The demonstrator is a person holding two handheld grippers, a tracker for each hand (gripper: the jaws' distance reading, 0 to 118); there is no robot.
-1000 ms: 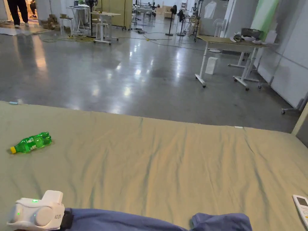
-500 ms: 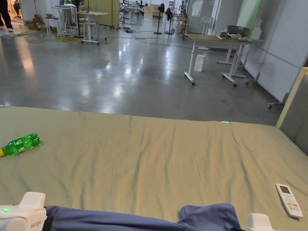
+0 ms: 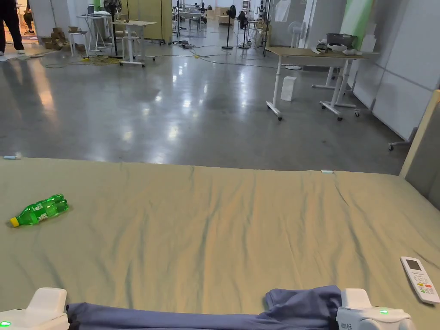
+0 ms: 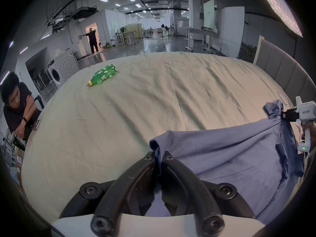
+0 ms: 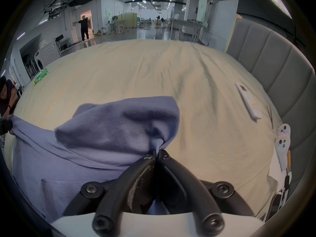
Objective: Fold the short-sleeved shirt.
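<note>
Left claw (image 4: 159, 156): clamped on the blue shirt (image 4: 230, 155) edge.
Right claw (image 5: 156, 154): pinched the shirt's other end.
Bed (image 3: 240, 223): carried a green bottle (image 3: 39, 210) and a remote (image 3: 420, 279).

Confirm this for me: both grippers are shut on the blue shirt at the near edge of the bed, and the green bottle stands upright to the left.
One detail is wrong. The green bottle lies on its side, not upright, as the head view shows. The rest holds: the left gripper and right gripper each pinch the blue shirt at the near edge of the bed.
</note>
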